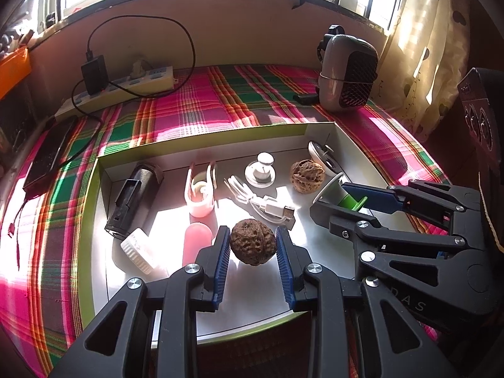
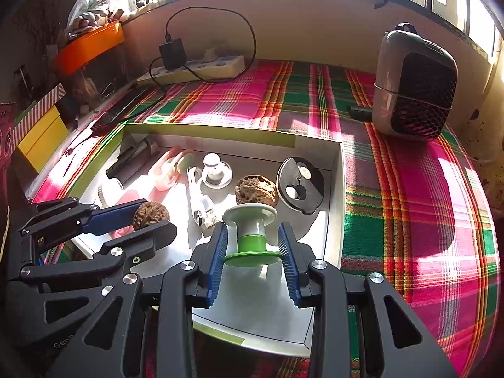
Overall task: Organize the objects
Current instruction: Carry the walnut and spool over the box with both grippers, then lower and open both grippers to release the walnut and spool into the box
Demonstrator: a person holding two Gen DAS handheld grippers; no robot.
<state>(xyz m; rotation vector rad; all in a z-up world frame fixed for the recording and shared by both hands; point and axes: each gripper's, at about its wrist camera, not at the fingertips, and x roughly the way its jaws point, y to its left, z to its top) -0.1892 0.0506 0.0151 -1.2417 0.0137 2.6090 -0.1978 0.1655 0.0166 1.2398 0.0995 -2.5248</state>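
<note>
Two grippers: left (image 1: 253,245) pinches walnut (image 1: 253,241), right (image 2: 253,245) pinches spool (image 2: 252,233) near tray wall (image 2: 335,189).

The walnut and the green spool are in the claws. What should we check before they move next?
1. Left claw squeezes the walnut on both sides: ok.
2. Right claw grips the spool: its green flange touches both pads, ok.
3. Walnut is off the box floor: its shadow lies below it, ok.
4. Spool is lifted too: cannot tell.
5. The two claws are apart from each other: ok.
6. The second walnut sits close behind the spool: not ok, mind it.
</note>
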